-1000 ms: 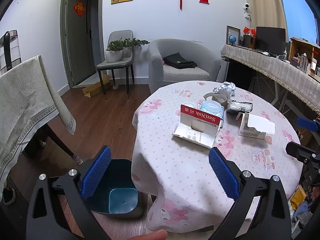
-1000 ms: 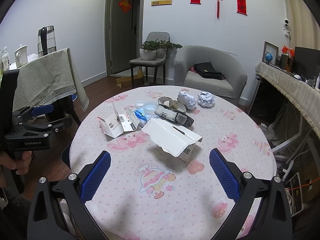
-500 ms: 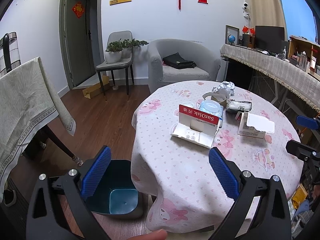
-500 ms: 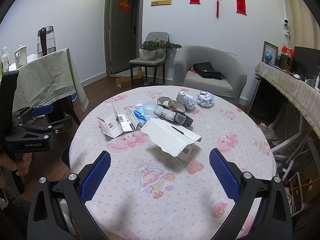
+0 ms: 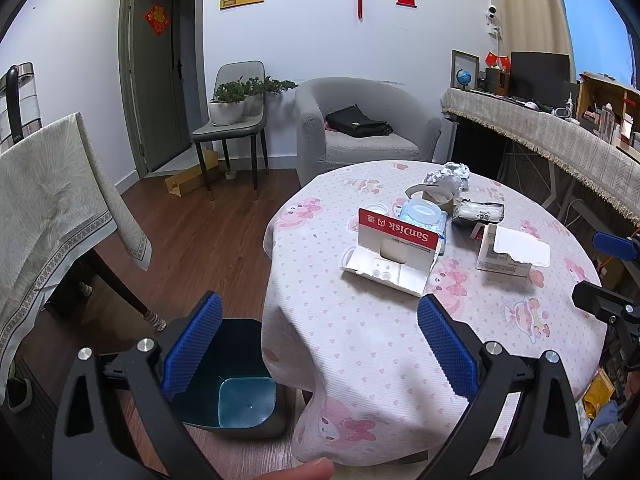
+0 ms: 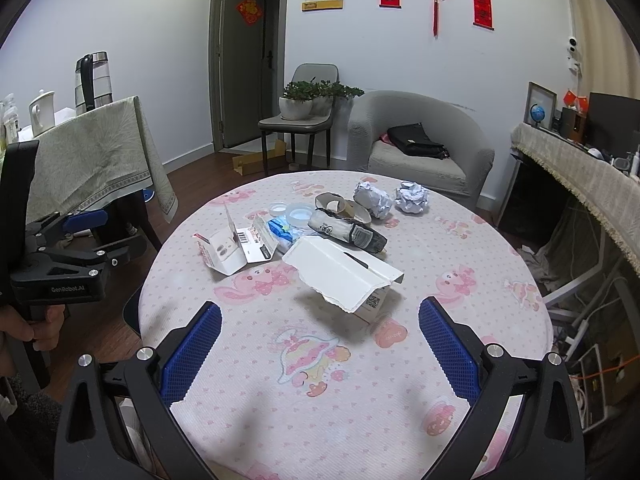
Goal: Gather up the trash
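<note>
We've barely moved over the last sec: both views match the earlier ones apart from a slight drift, and nothing on the table (image 6: 460,320) has been touched. So collecting hasn't begun yet; this looks like the lineup before a first pick.

Left gripper (image 5: 320,344) hangs released and empty, off the table's left edge, w/ the teal bin (image 5: 240,396) on the floor right below it, tucked against the cloth's overhang. Right gripper (image 6: 320,344) is also spread wide and empty, over the near edge of the table.

Trash sits mid-table toward the far edge: torn white box (image 6: 344,276) nearest us, SanDisk card pack (image 6: 232,248) near the left edge, blue wipes pack (image 6: 280,228) and dark wrapper (image 6: 348,232) behind, a cardboard roll (image 6: 336,204), two crumpled balls (image 6: 390,200) at the far edge.

Our guess: white box goes first for the right, since it's closest; the bin looks empty, so the whole job remains.
</note>
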The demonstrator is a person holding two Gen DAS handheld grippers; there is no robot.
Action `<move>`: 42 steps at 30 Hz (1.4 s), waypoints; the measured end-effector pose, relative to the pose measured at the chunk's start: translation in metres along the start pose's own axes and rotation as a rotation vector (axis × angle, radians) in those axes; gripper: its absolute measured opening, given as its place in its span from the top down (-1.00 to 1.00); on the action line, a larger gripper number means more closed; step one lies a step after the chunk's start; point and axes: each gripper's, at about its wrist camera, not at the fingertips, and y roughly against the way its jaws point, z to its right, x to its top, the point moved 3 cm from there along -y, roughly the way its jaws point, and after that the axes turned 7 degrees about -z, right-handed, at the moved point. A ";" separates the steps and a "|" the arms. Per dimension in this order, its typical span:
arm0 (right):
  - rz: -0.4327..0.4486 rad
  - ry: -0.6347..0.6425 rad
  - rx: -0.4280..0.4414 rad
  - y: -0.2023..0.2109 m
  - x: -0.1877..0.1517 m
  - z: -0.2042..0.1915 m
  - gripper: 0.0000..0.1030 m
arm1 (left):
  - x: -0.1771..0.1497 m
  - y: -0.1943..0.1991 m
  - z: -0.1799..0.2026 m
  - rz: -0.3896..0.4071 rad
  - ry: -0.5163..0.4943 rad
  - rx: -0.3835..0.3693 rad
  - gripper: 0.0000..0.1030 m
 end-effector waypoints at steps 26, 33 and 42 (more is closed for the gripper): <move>-0.001 0.007 -0.015 0.001 0.001 -0.001 -0.93 | -0.004 -0.005 0.003 -0.019 -0.011 -0.015 -0.93; -0.006 0.004 -0.007 -0.001 0.000 -0.003 -0.93 | -0.003 -0.006 0.002 -0.025 -0.018 -0.012 -0.92; 0.001 -0.027 -0.015 -0.005 0.003 -0.009 -0.94 | -0.005 -0.007 0.006 -0.016 -0.067 -0.104 -0.91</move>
